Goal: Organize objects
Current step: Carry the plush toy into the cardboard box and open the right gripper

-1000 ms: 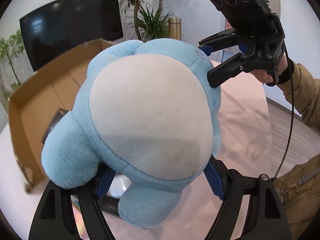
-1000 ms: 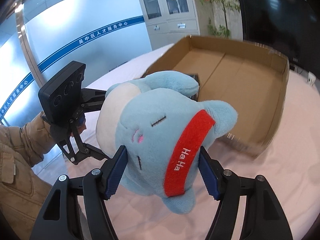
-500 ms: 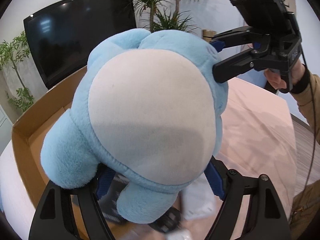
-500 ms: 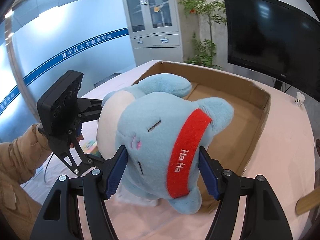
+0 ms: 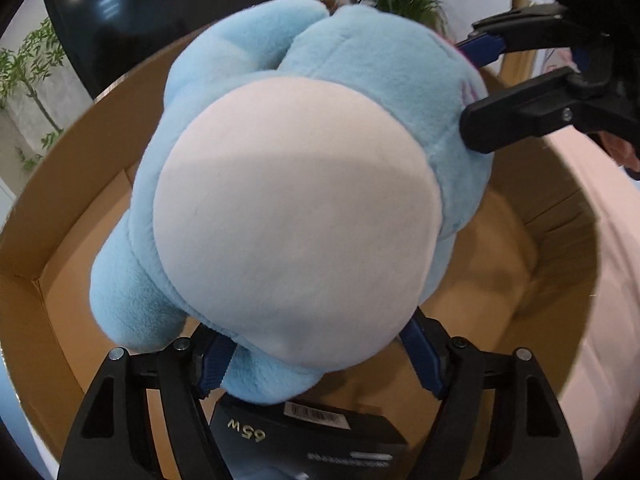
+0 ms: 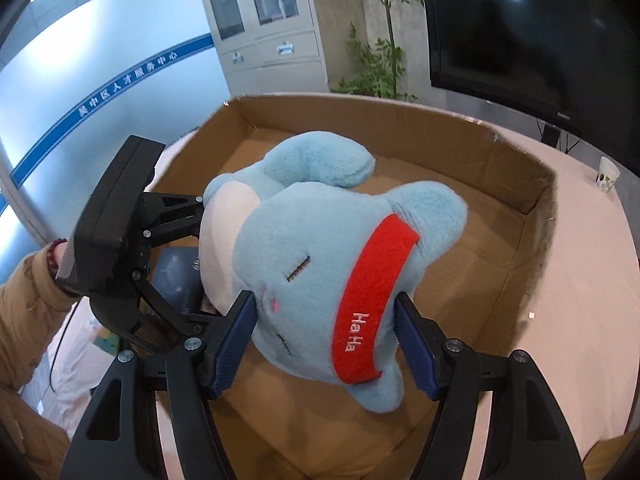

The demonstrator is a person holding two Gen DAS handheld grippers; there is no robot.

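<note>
A light-blue plush toy [image 5: 296, 216] with a white belly and a red "Ha Ha" band [image 6: 320, 240] hangs over an open cardboard box [image 5: 80, 152] [image 6: 400, 120]. My left gripper [image 5: 320, 360] has the toy's lower body between its blue pads, which press into the plush while its jaws are closing; in the right wrist view the left gripper [image 6: 204, 264] comes in from the left. My right gripper [image 6: 326, 340] is shut on the toy's head, its pads on both sides of the red band. In the left wrist view the right gripper [image 5: 472, 88] enters from the upper right.
A black carton marked 65W [image 5: 312, 436] [image 6: 176, 276] lies on the box floor under the toy's left side. The box stands on a pink tablecloth [image 6: 580, 280] with a small white cup [image 6: 608, 174] at the far right. A brown sleeve [image 6: 24, 304] holds the left gripper.
Both grippers have carried the plush toy sideways from over the pink table to above the inside of the cardboard box. The black carton has come into view beneath it.
</note>
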